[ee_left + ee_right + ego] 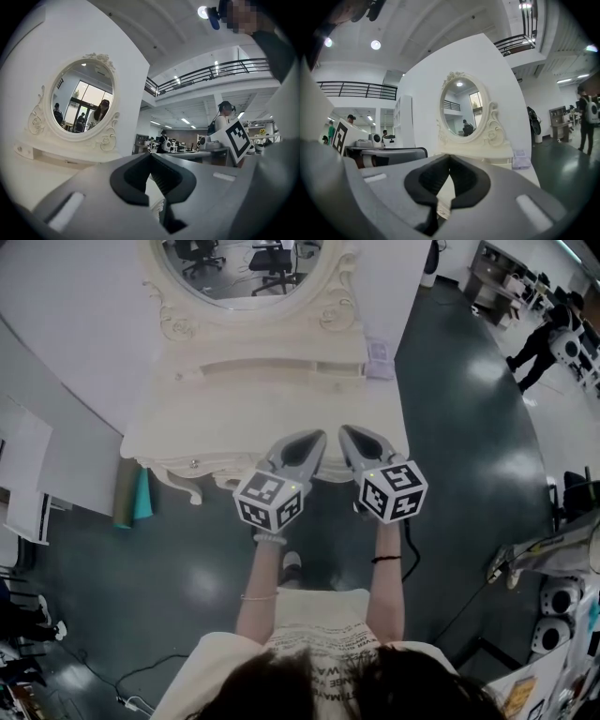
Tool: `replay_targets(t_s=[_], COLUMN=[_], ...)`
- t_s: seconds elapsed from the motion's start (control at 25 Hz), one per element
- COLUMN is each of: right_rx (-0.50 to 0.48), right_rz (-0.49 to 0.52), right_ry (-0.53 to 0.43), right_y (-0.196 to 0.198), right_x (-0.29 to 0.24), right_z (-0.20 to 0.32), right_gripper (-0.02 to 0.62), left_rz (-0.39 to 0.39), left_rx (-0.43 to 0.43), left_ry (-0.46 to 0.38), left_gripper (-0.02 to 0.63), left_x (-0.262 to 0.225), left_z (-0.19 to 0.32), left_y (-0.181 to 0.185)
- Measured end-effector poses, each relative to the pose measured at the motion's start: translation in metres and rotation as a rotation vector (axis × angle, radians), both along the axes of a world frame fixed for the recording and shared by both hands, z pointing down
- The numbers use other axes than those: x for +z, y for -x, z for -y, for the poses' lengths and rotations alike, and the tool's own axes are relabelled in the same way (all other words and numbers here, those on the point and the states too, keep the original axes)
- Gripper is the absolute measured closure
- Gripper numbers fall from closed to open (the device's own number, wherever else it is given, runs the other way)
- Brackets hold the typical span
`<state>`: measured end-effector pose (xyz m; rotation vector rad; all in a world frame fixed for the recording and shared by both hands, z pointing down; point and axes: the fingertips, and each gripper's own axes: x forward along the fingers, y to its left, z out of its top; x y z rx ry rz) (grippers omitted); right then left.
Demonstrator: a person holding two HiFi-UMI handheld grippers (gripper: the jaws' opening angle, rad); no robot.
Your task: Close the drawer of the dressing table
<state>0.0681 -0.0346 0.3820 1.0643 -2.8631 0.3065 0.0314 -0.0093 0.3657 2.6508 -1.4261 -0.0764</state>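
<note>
The cream dressing table (234,418) with its oval mirror (248,268) stands straight ahead of me. Both grippers reach side by side over its front edge, near the middle. The left gripper (317,437) is shut with nothing between its jaws. So is the right gripper (347,432), just beside it. Under the tabletop's front rim I see a small knob (194,464) at the left. The drawer front itself is hidden below the rim and the grippers. In the left gripper view the shut tips (150,155) point at the mirror (83,101); in the right gripper view the tips (449,157) do too (464,108).
A teal and brown object (141,498) leans by the table's left leg. A small card (379,357) lies at the tabletop's back right corner. White wall panels (56,456) stand to the left. A person (544,338) walks far right, and equipment (562,596) and floor cables lie right.
</note>
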Motion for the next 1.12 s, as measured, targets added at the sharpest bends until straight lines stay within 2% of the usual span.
replay_targets(t_s=[0.56, 1.12], right_rx=[0.054, 0.139], right_rz=[-0.02, -0.028], right_ry=[0.041, 0.067], right_y=[0.029, 0.036], right_x=[0.016, 0.029], right_z=[0.031, 0.051], right_gripper=[0.592, 0.592], left_rz=[-0.02, -0.035], left_rx=[0.066, 0.122], left_ry=[0.027, 0.043], left_gripper=[0.606, 0.606], left_x=[0.013, 0.025], left_z=[0.035, 0.056], left_y=[0.029, 0.047])
